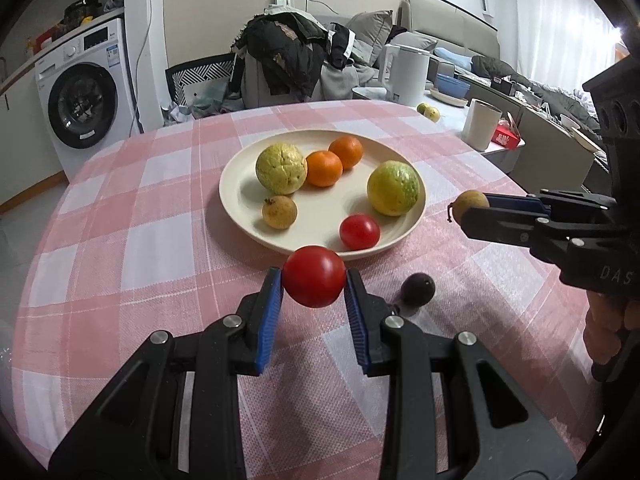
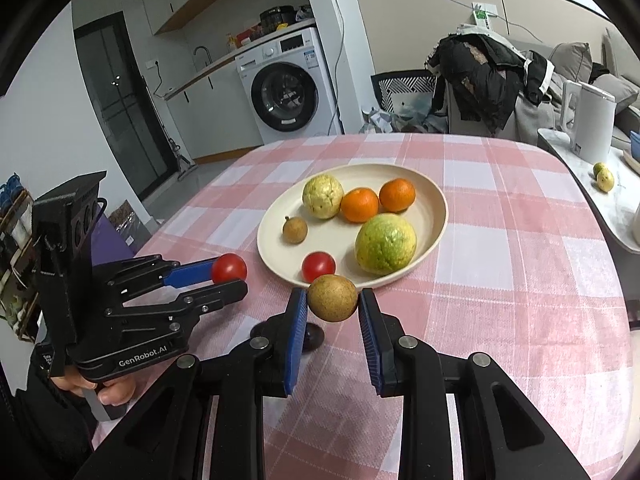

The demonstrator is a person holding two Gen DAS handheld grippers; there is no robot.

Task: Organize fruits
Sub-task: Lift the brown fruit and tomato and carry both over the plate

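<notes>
A cream plate (image 1: 240, 184) (image 2: 276, 256) on the pink checked tablecloth holds two green-yellow guavas (image 1: 281, 168) (image 1: 393, 188), two oranges (image 1: 324, 168) (image 1: 346, 152), a brown longan (image 1: 279, 211) and a red tomato (image 1: 359, 231). My left gripper (image 1: 314, 280) (image 2: 230, 276) is shut on a red tomato (image 1: 314, 276) just in front of the plate's near rim. My right gripper (image 2: 332, 300) (image 1: 472, 210) is shut on a brown longan (image 2: 332, 298) (image 1: 470, 203), right of the plate. A dark purple fruit (image 1: 418, 289) (image 2: 314, 336) lies on the cloth between the grippers.
A white kettle (image 1: 406, 74), a white cup (image 1: 482, 124), a red box (image 1: 508, 136) and two small green fruits (image 1: 429, 111) stand on a side counter at the right. A chair piled with clothes (image 1: 288, 60) stands behind the table. A washing machine (image 1: 86, 88) is at the far left.
</notes>
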